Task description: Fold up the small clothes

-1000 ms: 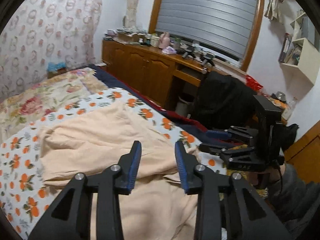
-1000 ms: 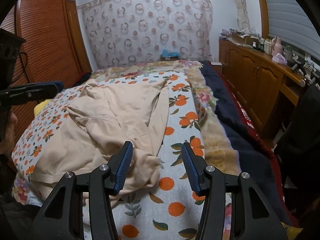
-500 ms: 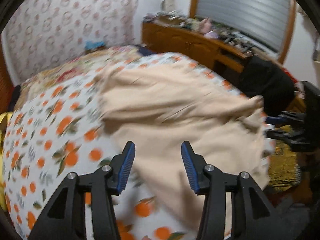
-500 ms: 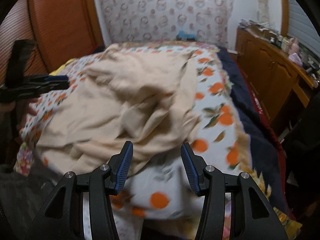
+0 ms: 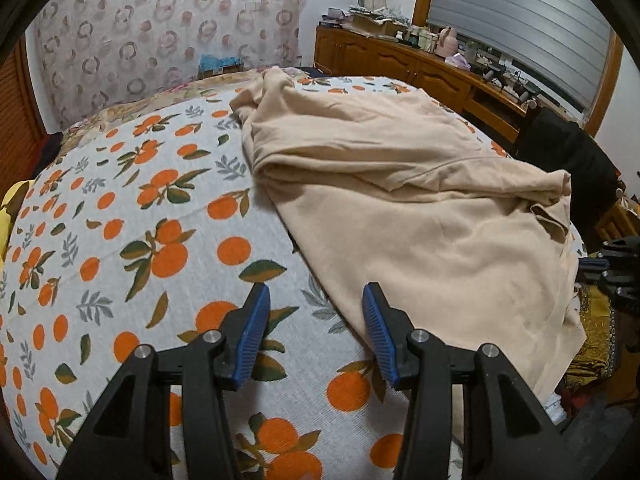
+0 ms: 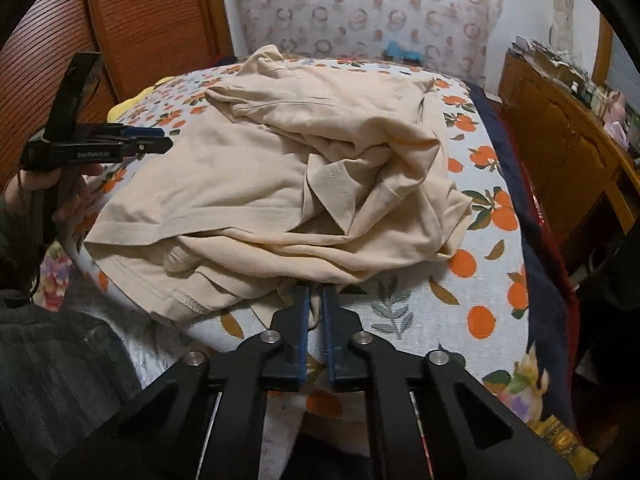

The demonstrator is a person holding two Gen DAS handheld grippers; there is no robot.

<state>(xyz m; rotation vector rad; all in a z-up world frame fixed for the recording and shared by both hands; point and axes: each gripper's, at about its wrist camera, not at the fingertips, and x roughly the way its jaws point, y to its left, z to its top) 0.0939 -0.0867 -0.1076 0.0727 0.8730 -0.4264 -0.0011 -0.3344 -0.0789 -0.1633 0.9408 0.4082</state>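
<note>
Hovering spread and empty, my left gripper (image 5: 312, 320) hangs over the bedspread (image 5: 132, 240), just beside the beige garment's (image 5: 400, 200) left hem. My right gripper (image 6: 314, 308) is pressed together at the bunched near edge (whether cloth is caught, I cannot tell). Step: gripping the hem. Next, the left must pinch too.
</note>
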